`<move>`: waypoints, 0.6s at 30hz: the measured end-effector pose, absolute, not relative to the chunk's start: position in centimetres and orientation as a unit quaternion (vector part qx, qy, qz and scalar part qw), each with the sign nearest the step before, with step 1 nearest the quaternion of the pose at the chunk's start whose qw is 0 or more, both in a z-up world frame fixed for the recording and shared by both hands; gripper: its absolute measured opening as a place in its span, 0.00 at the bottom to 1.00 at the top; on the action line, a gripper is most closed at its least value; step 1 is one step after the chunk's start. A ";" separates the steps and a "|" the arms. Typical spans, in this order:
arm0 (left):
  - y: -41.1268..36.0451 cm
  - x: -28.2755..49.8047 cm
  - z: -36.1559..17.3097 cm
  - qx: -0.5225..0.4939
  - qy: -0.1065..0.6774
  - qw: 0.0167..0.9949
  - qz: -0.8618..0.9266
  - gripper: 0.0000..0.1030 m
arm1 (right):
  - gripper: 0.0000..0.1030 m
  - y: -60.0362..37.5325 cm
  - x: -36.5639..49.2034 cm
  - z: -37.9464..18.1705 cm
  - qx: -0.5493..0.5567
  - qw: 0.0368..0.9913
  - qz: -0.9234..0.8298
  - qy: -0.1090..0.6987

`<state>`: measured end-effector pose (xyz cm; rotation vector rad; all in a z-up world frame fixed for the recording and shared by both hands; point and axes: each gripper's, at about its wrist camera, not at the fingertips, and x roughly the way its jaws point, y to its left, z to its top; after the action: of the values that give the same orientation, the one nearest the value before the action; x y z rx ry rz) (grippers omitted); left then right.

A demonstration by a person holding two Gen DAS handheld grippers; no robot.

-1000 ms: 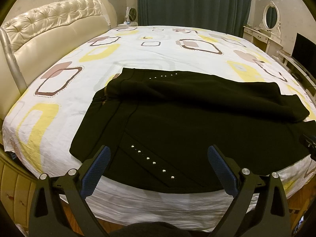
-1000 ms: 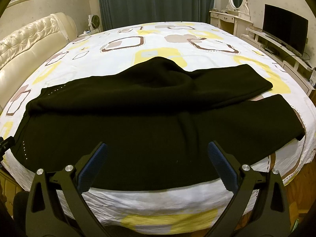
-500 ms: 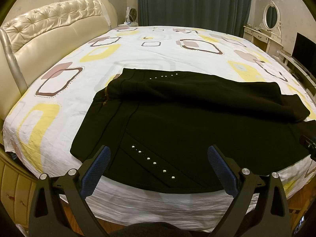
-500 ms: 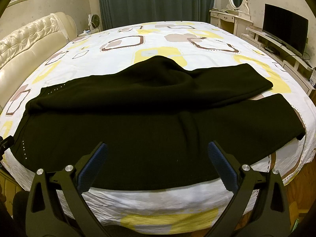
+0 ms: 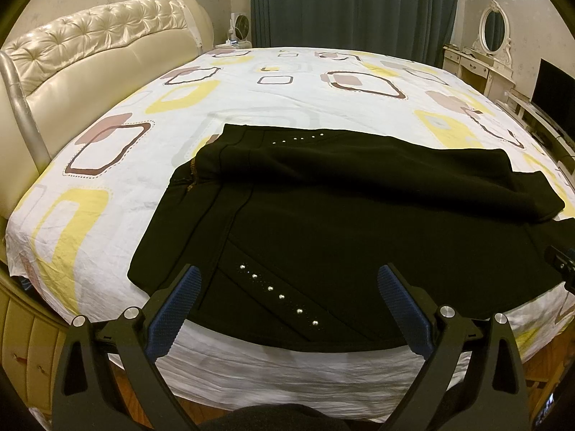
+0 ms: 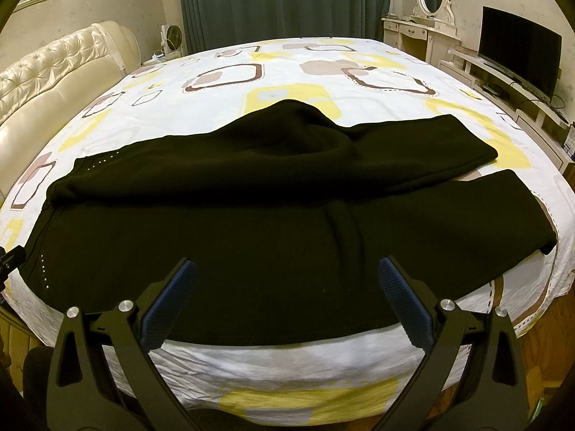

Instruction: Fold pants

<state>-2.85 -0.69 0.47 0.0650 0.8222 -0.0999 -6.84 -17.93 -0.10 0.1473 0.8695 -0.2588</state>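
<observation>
Both the left gripper and right gripper gape wide, empty, above black pants.

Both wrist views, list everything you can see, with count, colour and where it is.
pants: one, black, spread across the near edge of the bed
bed: one, white sheet with yellow and brown shapes, fills the middle
headboard: one, cream, tufted, left
curtain: one, dark teal, back wall
fan: one, white, beside the headboard
vanity: one, white with oval mirror, back right
TV: one, black, right
left gripper: one, black with blue pads, open, empty
right gripper: one, same, open, empty
</observation>
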 end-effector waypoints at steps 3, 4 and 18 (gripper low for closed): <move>-0.7 -2.8 0.5 0.032 0.399 0.915 -0.049 0.95 | 0.98 -17.9 -6.8 -0.1 0.071 0.896 -0.125 0.420; -0.7 -2.8 0.5 0.032 0.399 0.915 -0.049 0.95 | 0.98 -17.9 -6.9 -0.1 0.071 0.896 -0.125 0.420; -0.7 -2.8 0.5 0.032 0.400 0.915 -0.049 0.95 | 0.98 -17.8 -6.8 -0.3 0.071 0.896 -0.124 0.421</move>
<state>-2.84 -0.68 0.47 0.0655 0.8232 -0.1004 -6.84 -17.80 -0.25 0.1477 0.8726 -0.2577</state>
